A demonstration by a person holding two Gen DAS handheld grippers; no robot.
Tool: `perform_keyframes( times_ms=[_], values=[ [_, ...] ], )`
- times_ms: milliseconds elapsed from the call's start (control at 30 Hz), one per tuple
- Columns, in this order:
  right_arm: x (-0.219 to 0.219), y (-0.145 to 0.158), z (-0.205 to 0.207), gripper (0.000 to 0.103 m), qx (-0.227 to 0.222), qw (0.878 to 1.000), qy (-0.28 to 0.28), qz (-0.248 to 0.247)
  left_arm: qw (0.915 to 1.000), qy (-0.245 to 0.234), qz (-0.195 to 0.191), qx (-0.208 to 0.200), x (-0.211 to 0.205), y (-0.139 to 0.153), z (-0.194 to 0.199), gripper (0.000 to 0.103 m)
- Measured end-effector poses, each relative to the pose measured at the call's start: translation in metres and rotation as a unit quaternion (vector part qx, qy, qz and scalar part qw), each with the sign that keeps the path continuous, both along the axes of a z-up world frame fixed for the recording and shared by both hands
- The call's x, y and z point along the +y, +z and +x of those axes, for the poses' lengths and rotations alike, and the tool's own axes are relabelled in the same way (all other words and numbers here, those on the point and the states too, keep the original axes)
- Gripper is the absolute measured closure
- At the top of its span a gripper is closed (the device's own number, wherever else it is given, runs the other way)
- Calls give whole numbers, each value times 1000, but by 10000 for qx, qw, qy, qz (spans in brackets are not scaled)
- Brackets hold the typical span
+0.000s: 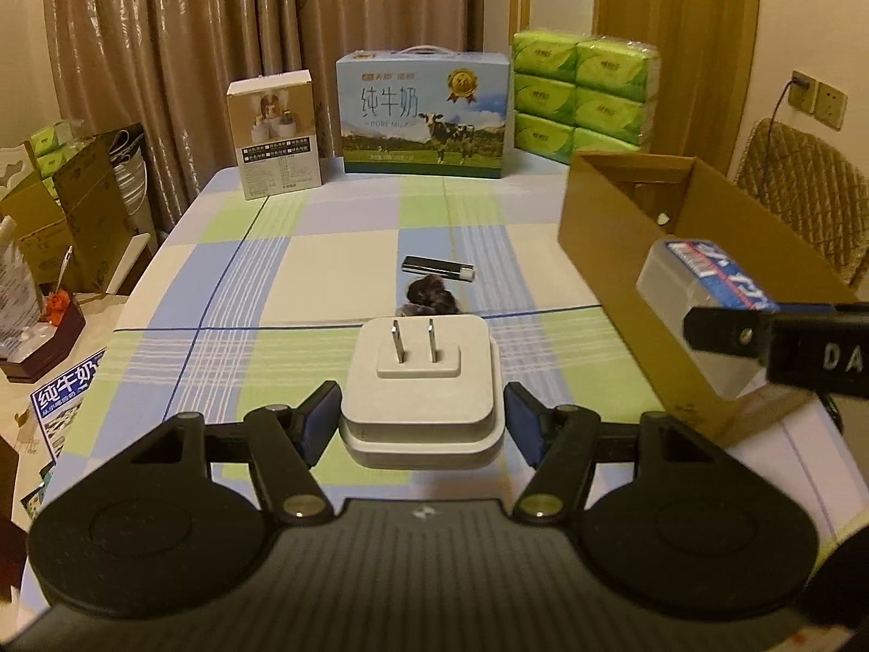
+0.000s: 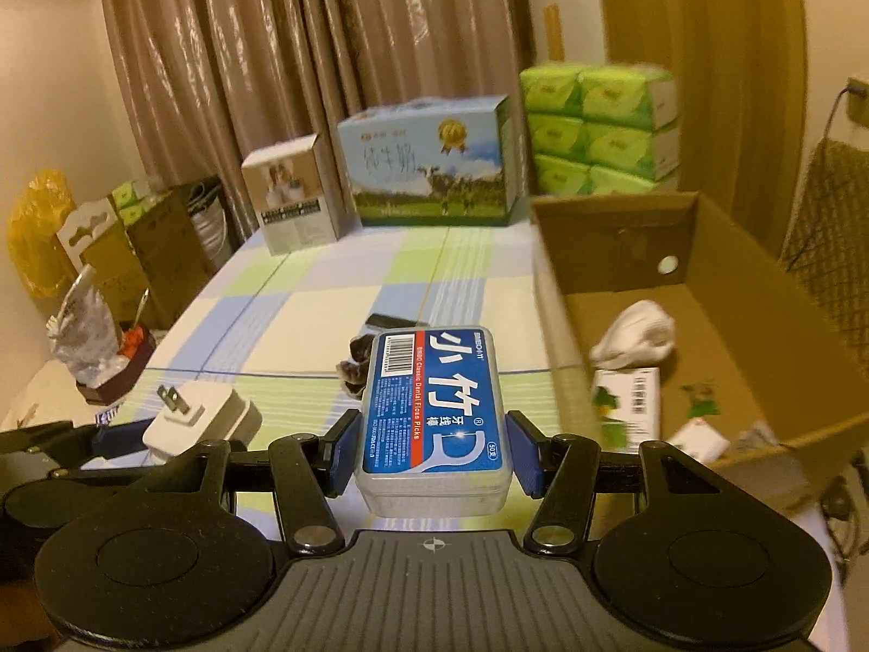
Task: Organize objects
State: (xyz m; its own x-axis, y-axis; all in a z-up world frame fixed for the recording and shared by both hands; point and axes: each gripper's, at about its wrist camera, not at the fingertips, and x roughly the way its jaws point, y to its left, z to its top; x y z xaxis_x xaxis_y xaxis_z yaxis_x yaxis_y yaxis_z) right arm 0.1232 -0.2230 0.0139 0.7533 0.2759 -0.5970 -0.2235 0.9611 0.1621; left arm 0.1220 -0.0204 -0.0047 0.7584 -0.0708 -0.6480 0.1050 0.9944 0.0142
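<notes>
The left gripper (image 1: 421, 424) squeezes a white plug adapter (image 1: 421, 399). The right gripper (image 2: 432, 448) squeezes a floss pick box (image 2: 434, 407). Only the right view shows inside the cardboard box (image 2: 679, 293).

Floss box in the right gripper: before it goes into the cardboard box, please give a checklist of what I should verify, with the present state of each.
1. Floss box between the pads of the right gripper: ok.
2. Floss box level, label up: ok.
3. Cardboard box open on top: ok.
4. Free floor inside, beyond the white cloth: ok.
5. Floss box already over the opening: not ok, it is left of the near wall.
6. Left gripper firm on the plug adapter: cannot tell.
</notes>
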Motion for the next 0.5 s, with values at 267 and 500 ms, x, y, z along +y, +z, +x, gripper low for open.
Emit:
perform_keyframes(
  times_ms=[267,500],
  values=[
    [-32,27,-41,50,-201,9996,-126,-157,9998,-127,-172,-19,-18,23,-44,43],
    [-62,41,-62,50,-306,9988,-323,-201,9991,-320,-267,-118,-39,40,-67,43]
  ],
)
